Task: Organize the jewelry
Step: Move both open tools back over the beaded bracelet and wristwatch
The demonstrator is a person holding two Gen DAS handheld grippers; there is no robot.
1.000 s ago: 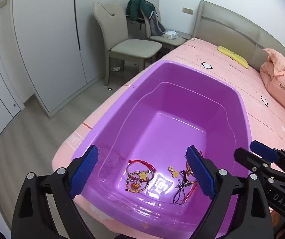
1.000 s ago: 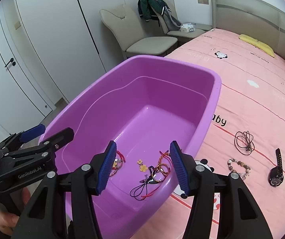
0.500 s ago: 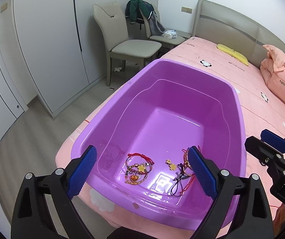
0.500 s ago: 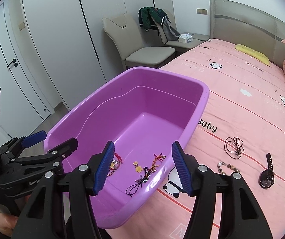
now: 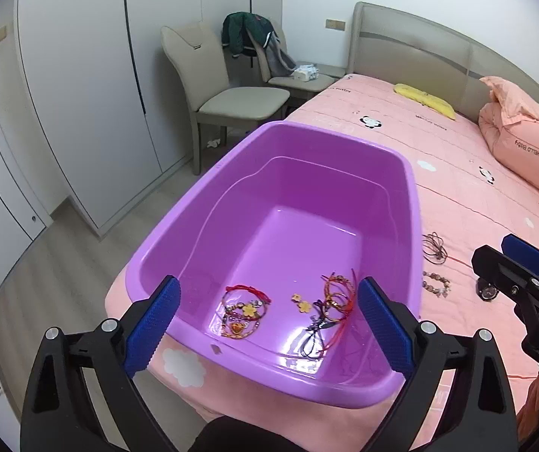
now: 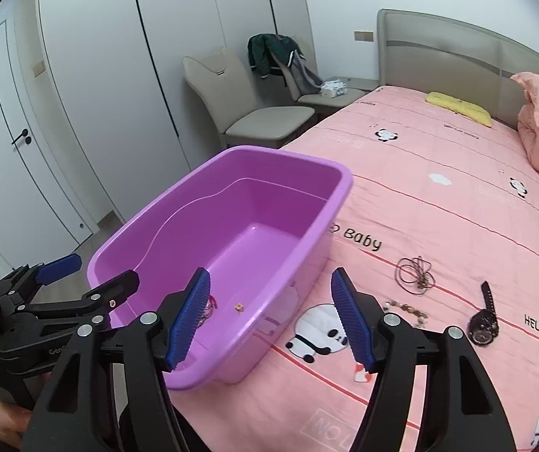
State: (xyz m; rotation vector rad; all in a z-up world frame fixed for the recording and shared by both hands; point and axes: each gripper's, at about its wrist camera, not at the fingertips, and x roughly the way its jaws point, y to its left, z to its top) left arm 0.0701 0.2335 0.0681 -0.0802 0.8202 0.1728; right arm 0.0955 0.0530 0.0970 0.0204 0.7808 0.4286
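Left gripper (image 5: pixel 265 324): jaws wide, empty, poised above the near end of the purple tub (image 5: pixel 401 173).
Right gripper (image 6: pixel 271 320): jaws wide, empty, held over the pink bedsheet (image 6: pixel 438 218) just beside the tub's right wall.
Jewelry already stowed: red cord bracelet (image 5: pixel 246 301), flower earrings (image 5: pixel 301 301) and a tangle of cord bracelets (image 5: pixel 335 299) lie on the tub floor at its near end.
Jewelry outstanding: dark cord necklace (image 6: pixel 416 277), beaded bracelet (image 6: pixel 406 309) and black wristwatch (image 6: pixel 484 320) lie on the sheet, right of the tub, each apart from the others.
Step in hand (judged): right gripper fetches the next loose piece; the beaded bracelet lies nearest.
Recommended method: descend vertically, straddle the beads crosswise, close fully before lifting.
Risk: soft sheet may bunch between the pads; thin cord may slip out.
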